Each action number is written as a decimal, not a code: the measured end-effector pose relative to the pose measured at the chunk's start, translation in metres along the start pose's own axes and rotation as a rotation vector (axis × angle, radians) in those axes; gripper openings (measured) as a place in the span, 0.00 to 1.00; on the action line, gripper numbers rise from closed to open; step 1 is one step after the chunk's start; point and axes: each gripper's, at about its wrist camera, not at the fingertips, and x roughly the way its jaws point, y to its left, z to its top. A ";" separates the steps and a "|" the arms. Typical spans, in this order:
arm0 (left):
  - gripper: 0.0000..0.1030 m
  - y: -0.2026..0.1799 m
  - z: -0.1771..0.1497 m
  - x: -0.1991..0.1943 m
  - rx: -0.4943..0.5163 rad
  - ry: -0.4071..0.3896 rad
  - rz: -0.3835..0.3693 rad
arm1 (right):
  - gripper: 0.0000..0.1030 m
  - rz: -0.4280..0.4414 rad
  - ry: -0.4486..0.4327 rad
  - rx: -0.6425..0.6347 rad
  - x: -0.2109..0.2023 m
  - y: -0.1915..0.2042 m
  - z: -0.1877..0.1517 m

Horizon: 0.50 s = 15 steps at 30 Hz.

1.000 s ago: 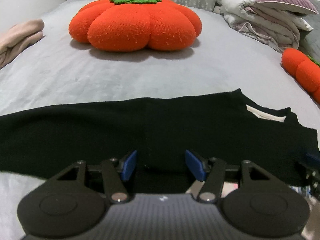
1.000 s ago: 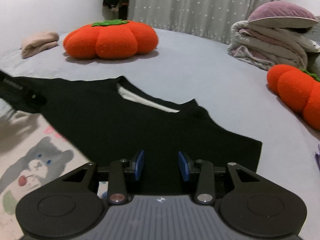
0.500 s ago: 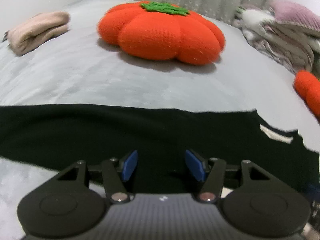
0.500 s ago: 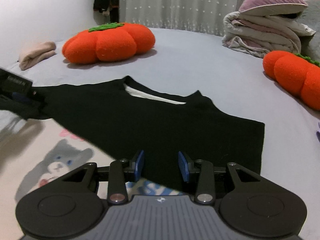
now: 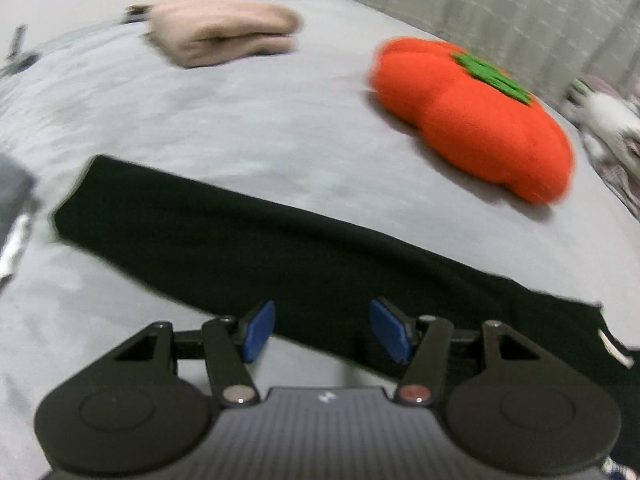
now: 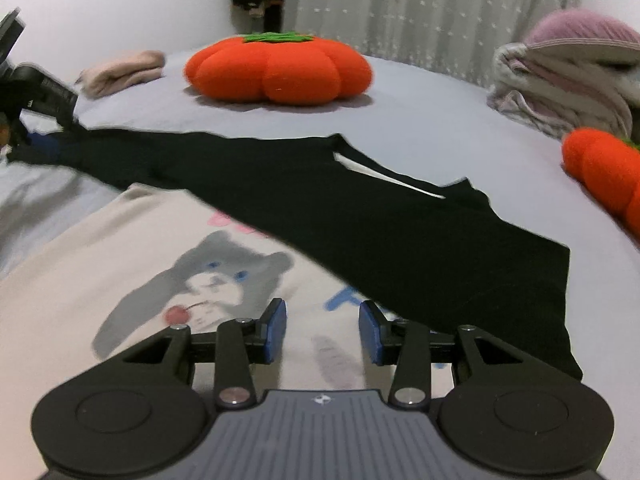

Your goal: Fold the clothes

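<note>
Black shirt [image 6: 400,240] lies flat on the grey bed [image 6: 420,112], overlapping a cream cat-print shirt [image 6: 120,264]; left gripper [image 5: 322,330] part open over its near edge, right gripper [image 6: 323,330] jaws just widened, both empty, orange cushion [image 6: 278,68] behind

Grey bed sheet [image 6: 432,92] carries all. Black garment [image 6: 400,240] ahead of right tongs, over cat-print shirt [image 6: 120,264]. Beyond: 2 orange pumpkin cushions [image 6: 280,70] [image 6: 608,172], folded beige cloth [image 5: 224,28], bedding pile [image 6: 560,84] far right.
</note>
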 end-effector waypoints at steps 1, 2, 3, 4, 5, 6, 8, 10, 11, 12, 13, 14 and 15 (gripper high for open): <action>0.55 0.014 0.004 0.000 -0.029 0.000 0.018 | 0.39 -0.005 -0.004 -0.022 -0.002 0.007 -0.001; 0.55 0.026 0.008 -0.001 -0.053 0.000 0.035 | 0.39 -0.011 -0.008 -0.038 -0.003 0.013 -0.002; 0.55 0.037 0.011 -0.001 -0.076 -0.001 0.051 | 0.39 -0.020 -0.014 -0.051 -0.005 0.019 -0.003; 0.55 0.049 0.013 -0.001 -0.098 -0.003 0.068 | 0.39 -0.029 -0.018 -0.061 -0.006 0.025 -0.003; 0.55 0.059 0.015 -0.001 -0.111 -0.004 0.082 | 0.39 -0.039 -0.022 -0.064 -0.007 0.029 -0.003; 0.55 0.068 0.016 -0.001 -0.118 -0.005 0.096 | 0.39 -0.049 -0.026 -0.066 -0.008 0.032 -0.004; 0.55 0.080 0.018 0.001 -0.121 -0.005 0.113 | 0.40 -0.048 -0.031 -0.064 -0.009 0.038 -0.004; 0.55 0.088 0.021 0.002 -0.115 -0.009 0.119 | 0.40 -0.013 -0.025 -0.047 -0.010 0.043 -0.004; 0.55 0.090 0.021 0.003 -0.111 -0.012 0.124 | 0.40 -0.002 -0.023 -0.043 -0.011 0.046 -0.005; 0.55 0.093 0.021 0.005 -0.108 -0.014 0.130 | 0.40 -0.007 -0.025 -0.051 -0.012 0.051 -0.006; 0.55 0.095 0.022 0.006 -0.105 -0.015 0.135 | 0.40 -0.013 -0.028 -0.061 -0.013 0.056 -0.008; 0.55 0.097 0.022 0.008 -0.104 -0.015 0.138 | 0.40 -0.021 -0.033 -0.076 -0.015 0.062 -0.009; 0.55 0.099 0.021 0.010 -0.102 -0.017 0.141 | 0.40 -0.026 -0.036 -0.086 -0.018 0.066 -0.012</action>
